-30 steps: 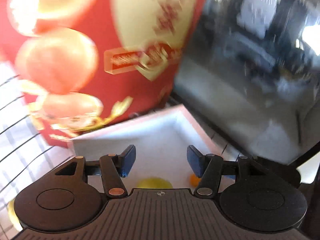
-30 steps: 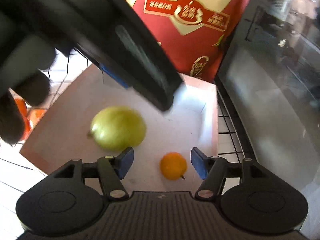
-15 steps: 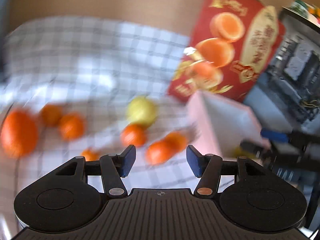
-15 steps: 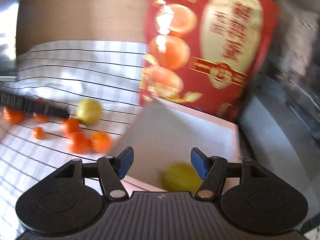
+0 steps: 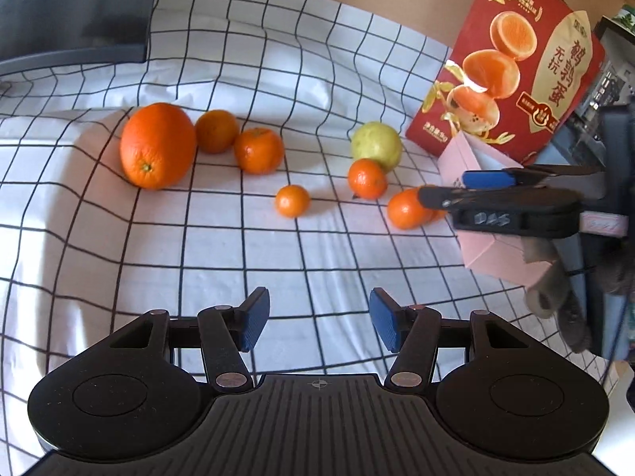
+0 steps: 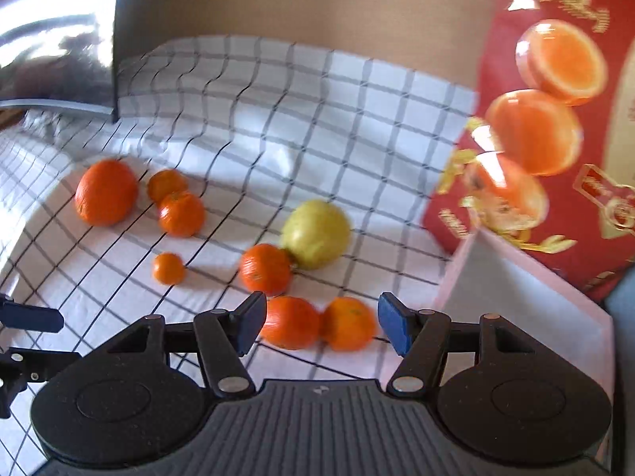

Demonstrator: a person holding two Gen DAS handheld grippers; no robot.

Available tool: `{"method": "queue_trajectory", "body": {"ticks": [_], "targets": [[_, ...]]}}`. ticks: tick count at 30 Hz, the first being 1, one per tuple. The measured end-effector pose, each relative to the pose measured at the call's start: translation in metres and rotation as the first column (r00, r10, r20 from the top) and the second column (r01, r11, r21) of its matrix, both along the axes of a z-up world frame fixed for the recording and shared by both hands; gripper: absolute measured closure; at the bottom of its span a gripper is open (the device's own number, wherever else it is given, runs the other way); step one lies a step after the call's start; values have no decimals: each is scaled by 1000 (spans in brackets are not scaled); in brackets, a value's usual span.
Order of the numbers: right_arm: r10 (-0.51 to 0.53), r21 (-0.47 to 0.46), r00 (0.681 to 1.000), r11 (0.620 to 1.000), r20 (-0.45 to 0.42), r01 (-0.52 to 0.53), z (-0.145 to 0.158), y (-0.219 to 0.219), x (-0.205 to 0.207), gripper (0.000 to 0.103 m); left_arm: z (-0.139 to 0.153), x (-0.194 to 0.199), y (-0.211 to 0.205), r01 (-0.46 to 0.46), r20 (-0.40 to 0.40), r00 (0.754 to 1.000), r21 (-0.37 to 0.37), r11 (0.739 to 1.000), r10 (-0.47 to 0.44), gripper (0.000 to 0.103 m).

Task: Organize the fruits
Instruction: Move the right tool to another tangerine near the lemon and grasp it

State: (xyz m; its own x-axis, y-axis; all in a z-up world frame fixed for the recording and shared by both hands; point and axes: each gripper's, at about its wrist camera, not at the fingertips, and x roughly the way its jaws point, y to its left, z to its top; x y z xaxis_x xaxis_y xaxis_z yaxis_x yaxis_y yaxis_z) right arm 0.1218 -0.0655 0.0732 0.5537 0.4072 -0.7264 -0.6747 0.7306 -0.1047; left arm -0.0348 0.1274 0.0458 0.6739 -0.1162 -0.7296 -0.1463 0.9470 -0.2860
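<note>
Both tongs swung off pink box (image 5: pixel 496 246) to cloth (image 5: pixel 278 261), left tongs (image 5: pixel 319 323) apart, right tongs (image 6: pixel 319 325) apart over perhaps 2 oranges (image 6: pixel 289 327)

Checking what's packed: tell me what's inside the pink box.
The right wrist view shows only bare white interior of the pink box; its lower part is hidden behind the right gripper.

One large orange (image 5: pixel 158 146), six small oranges (image 5: pixel 258 150), one yellow-green fruit (image 5: pixel 376 145), one pink box (image 5: pixel 492 246), one red carton (image 5: pixel 512 63)

a home table: checked cloth (image 5: pixel 278 269), loose oranges (image 5: pixel 158 146), red food box (image 5: pixel 512 63).
</note>
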Motion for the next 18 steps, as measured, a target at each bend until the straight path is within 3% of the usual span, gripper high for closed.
{"method": "queue_trajectory", "body": {"ticks": [4,9,10,14,16,18], "targets": [[4,-72,999,997,31,-1,-25,15,-1,39,-2,2,3,-4,-25,1000,12,1000,4,42],[46,-69,998,997,33,-44,-35,23,-13,42,-4,9,7,-5,-48,999,19,1000,6,42],[57,-82,998,995,25,-55,-39,25,-17,48,-5,11,7,-7,-51,999,19,1000,8,43],[49,-55,999,997,-6,-49,-50,21,-24,56,-5,16,5,1,-55,998,17,1000,0,43],[12,-40,1000,999,-17,-12,-50,17,-24,74,-6,19,5,4,-57,998,17,1000,-3,43],[-6,-13,1000,1000,-31,5,-46,9,-26,83,-8,21,4,3,-57,998,15,1000,-2,43]]}}
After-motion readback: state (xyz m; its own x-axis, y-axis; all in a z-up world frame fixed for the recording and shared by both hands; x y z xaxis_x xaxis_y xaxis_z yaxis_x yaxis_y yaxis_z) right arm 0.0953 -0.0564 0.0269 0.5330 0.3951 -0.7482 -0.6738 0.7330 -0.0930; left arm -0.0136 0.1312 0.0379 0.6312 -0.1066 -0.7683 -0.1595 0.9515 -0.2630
